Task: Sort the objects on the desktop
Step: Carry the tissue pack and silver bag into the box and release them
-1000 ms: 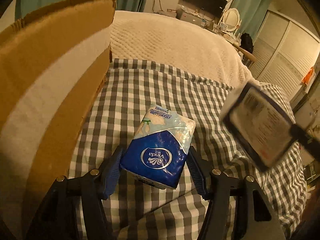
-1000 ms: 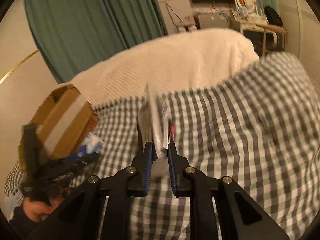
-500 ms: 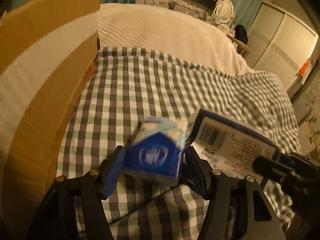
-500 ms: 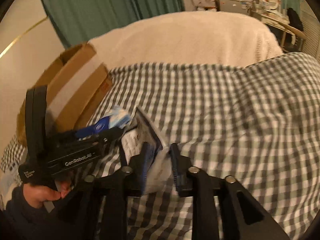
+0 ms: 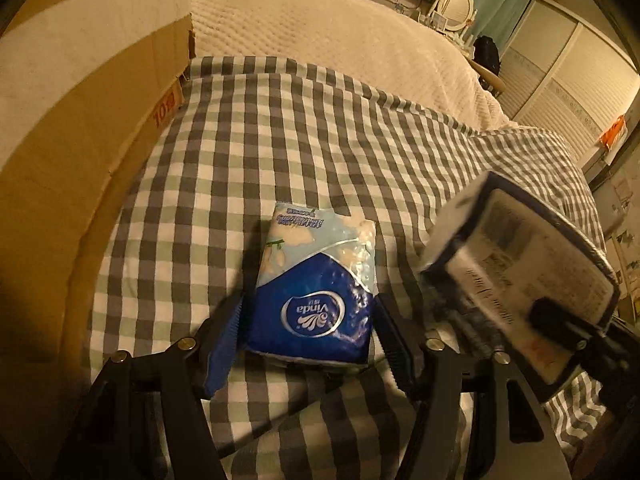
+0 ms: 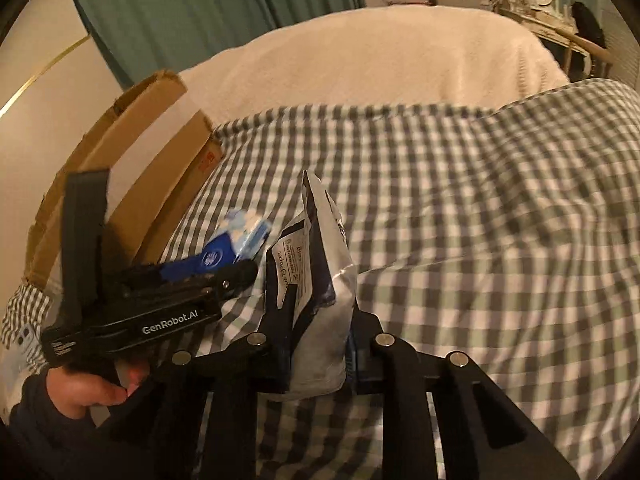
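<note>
While the blue Vinda tissue pack (image 5: pixel 316 288) lies on the checked bedcover (image 5: pixel 280 140), it is framed by the spread fingers of the left hand-held gripper (image 5: pixel 310 344), gaps showing on both sides of it. To its right, a blurred labelled packet (image 6: pixel 316 280) is clamped upright in the right hand-held gripper (image 6: pixel 316 344). A taped cardboard box (image 5: pixel 80 112) stands at far left, beside a cream blanket (image 5: pixel 320 32).

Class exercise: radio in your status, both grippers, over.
Left gripper around tissue pack, jaws slightly apart. Right gripper shut on foil pouch. Cardboard box left, unobstructed.
</note>
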Available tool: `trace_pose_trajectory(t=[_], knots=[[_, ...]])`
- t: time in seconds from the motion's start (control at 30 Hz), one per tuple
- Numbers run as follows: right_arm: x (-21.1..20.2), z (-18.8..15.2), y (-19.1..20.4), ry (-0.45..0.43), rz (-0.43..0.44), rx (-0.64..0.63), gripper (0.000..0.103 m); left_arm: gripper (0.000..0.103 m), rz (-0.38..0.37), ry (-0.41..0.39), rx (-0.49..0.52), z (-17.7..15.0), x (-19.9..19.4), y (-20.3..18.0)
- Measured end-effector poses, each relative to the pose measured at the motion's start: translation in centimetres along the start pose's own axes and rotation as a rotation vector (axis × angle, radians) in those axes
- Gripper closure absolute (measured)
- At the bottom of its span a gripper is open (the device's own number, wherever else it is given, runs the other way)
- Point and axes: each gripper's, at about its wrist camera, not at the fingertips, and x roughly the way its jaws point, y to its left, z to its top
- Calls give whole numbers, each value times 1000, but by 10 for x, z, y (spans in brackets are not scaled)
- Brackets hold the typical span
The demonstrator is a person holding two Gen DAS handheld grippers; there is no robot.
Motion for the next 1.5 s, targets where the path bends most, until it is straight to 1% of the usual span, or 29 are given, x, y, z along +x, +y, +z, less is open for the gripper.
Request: trace_pose_trajectory(t=[0.07, 0.1, 0.13, 0.33, 0.4, 0.47, 0.6, 0.67, 0.73, 0.8, 0.87, 0.97, 1.03, 1.1, 1.17, 1.2, 1.3, 1.37, 1.4, 1.5], knots=[[-3, -1, -6, 0, -4, 20, 85, 38, 11, -4, 11, -1, 1, -1], [-3, -2, -9, 0, -2, 32, 85, 48, 16, -9, 12, -1, 0, -1], [-3, -3, -11, 2, -2, 37, 85, 49, 13, -17, 10, -1, -2, 0], [-14, -3, -14, -21, -11, 36, 85, 51, -59, -56, -15, -2, -14, 1], [-20, -2, -15, -33, -11, 39, 85, 51, -98, -80, -20, -1, -22, -1], [-27, -2, -16, -46, -6, 50, 85, 51, -144, -119, -22, 0, -34, -4], [-43, 5, -14, -84, 1, 66, 85, 51, -205, -190, -10, 2, -60, -12], [-60, 8, -11, -119, 1, 63, 85, 51, -213, -233, 7, 5, -78, -17], [-76, 13, -7, -151, 8, 59, 85, 51, -241, -289, 26, 8, -102, -22], [-93, 19, 4, -189, 16, 43, 85, 51, -263, -341, 25, 12, -126, -22], [-103, 25, 17, -210, 33, 17, 85, 51, -261, -381, 11, 18, -150, -18], [-116, 39, 51, -245, 81, -50, 85, 51, -242, -451, -24, 30, -196, 1], [-120, 46, 74, -261, 113, -92, 85, 50, -205, -480, -41, 39, -221, 17], [-117, 57, 104, -272, 148, -147, 85, 50, -135, -508, -46, 48, -240, 36], [-110, 67, 130, -278, 190, -188, 85, 50, -32, -518, -45, 49, -251, 61], [-104, 73, 145, -281, 216, -206, 85, 50, -4, -511, -50, 49, -252, 72], [-79, 86, 177, -254, 276, -220, 85, 50, 83, -484, -115, 44, -239, 111], [-56, 92, 197, -220, 268, -226, 85, 50, 125, -444, -146, 42, -221, 130], [-46, 94, 204, -208, 260, -232, 85, 50, 138, -422, -162, 41, -213, 140], [-25, 98, 220, -186, 231, -250, 85, 50, 117, -398, -193, 42, -197, 156]])
